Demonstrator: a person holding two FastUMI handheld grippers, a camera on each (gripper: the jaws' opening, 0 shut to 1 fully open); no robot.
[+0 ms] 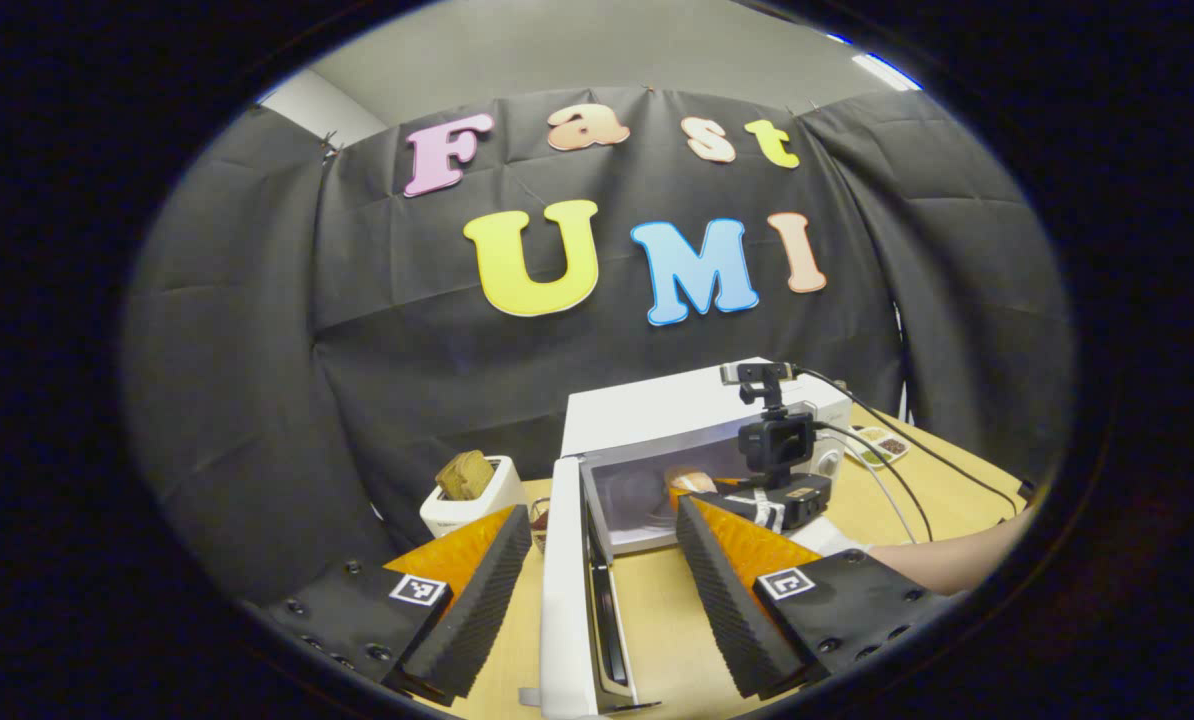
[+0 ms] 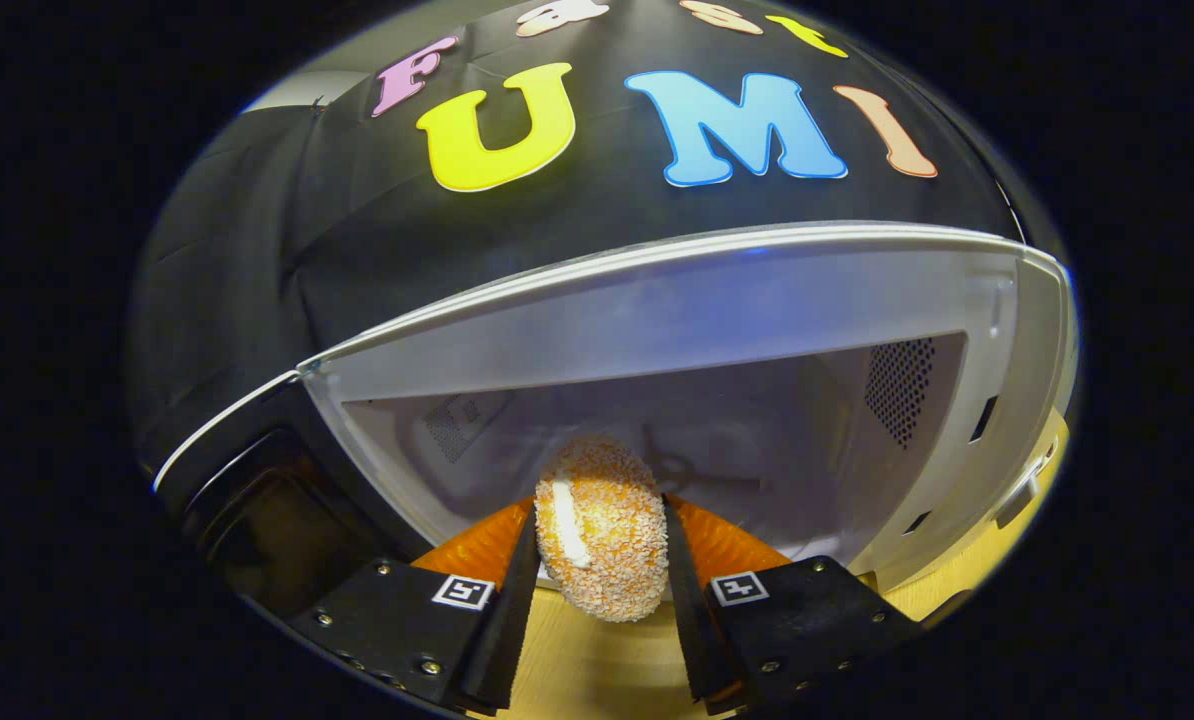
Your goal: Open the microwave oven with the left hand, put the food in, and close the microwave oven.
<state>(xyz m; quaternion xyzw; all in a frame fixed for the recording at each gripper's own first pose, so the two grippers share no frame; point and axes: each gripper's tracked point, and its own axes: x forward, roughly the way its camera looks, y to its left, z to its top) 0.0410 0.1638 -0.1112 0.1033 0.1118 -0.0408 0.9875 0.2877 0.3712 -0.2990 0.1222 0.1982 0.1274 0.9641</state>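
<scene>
The white microwave [image 1: 657, 415] stands on the wooden table with its door [image 1: 565, 580] swung wide open toward me. My left gripper [image 1: 601, 512] is open, its fingers spread to either side of the door's edge without pressing it. My right gripper [image 1: 777, 470] reaches into the oven mouth from the right. In the right gripper view, my right gripper [image 2: 599, 515] is shut on a crumb-coated bun [image 2: 602, 545], held on edge at the threshold of the pale cavity [image 2: 737, 400]. The dark inner face of the door [image 2: 257, 510] lies at the left.
A white toaster [image 1: 472, 500] holding a slice of bread stands left of the microwave. A small dish [image 1: 877, 445] with bits of food lies at the back right. Black cables [image 1: 907, 450] run across the table [image 1: 657, 620]. A forearm [image 1: 947, 560] comes in from the right.
</scene>
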